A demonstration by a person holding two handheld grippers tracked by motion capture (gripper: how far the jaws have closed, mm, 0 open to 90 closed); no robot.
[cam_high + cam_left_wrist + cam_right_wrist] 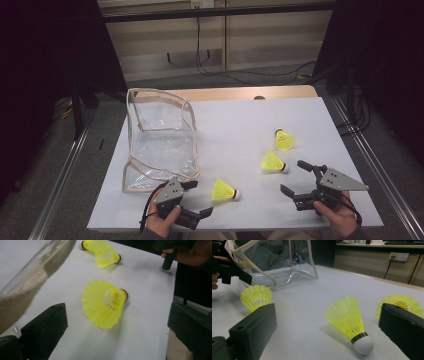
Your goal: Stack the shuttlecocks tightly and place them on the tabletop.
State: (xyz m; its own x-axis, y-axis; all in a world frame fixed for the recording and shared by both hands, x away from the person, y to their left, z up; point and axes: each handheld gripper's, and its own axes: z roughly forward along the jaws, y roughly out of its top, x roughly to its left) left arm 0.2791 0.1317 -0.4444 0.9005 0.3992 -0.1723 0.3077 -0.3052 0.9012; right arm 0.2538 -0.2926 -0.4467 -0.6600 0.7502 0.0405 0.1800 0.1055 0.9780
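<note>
Shuttlecock nearest the left gripper (198, 199) — yellow (224, 191), lying on its side on the white table (240, 115) just right of the clear bag (160, 142). Jaws spread wide, empty: approach stage, judged. Next, close on the skirt without crushing it. Right gripper (294, 176) likewise agape, facing the middle shuttlecock (349, 321) — its view reveals the white cork, the left gripper view the skirt's ribbing.

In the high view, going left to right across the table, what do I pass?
Clear bag → left gripper → nearest shuttlecock → middle shuttlecock → right gripper. The far shuttlecock overlaps the middle one sideways, so it is left out.
</note>
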